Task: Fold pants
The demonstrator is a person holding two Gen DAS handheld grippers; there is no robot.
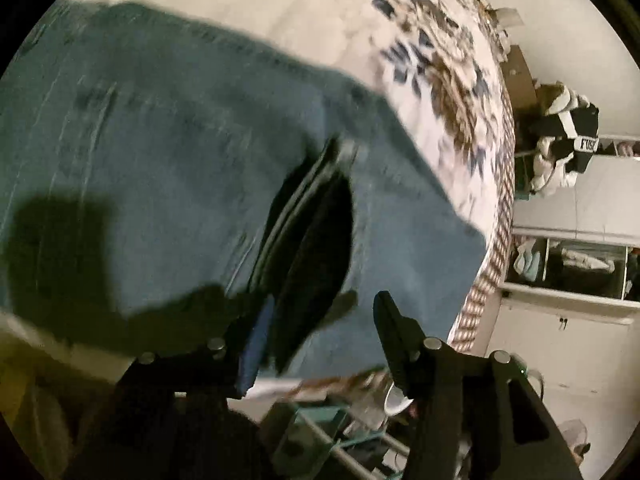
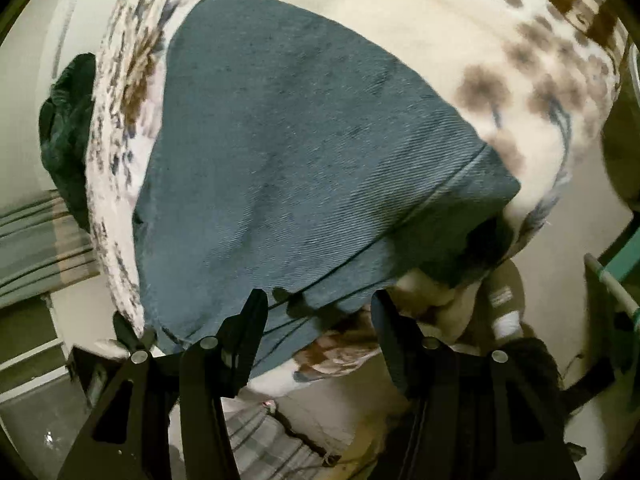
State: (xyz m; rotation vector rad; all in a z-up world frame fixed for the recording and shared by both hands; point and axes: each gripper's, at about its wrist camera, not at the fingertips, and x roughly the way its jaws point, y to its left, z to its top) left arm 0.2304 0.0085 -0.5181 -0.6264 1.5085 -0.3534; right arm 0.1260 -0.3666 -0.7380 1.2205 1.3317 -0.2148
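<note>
Blue denim pants (image 1: 180, 152) lie flat on a bed with a white, brown and blue patterned cover (image 1: 432, 60). In the left wrist view a dark pocket opening or waist edge (image 1: 316, 236) shows near my left gripper (image 1: 316, 312), which hangs open just above the denim. The picture is blurred. In the right wrist view the pants (image 2: 288, 152) end in a hemmed edge (image 2: 360, 272) at the bed's near side. My right gripper (image 2: 320, 304) is open over that hem, with the fingers either side of it, gripping nothing.
The bed cover (image 2: 520, 60) drops off at the bed edge. A dark garment (image 2: 68, 136) lies at the far left. A striped mat (image 2: 40, 232) and floor sit below. Clothes (image 1: 564, 140) hang by a white wardrobe (image 1: 580, 208). A teal rack (image 1: 340, 432) stands beside the bed.
</note>
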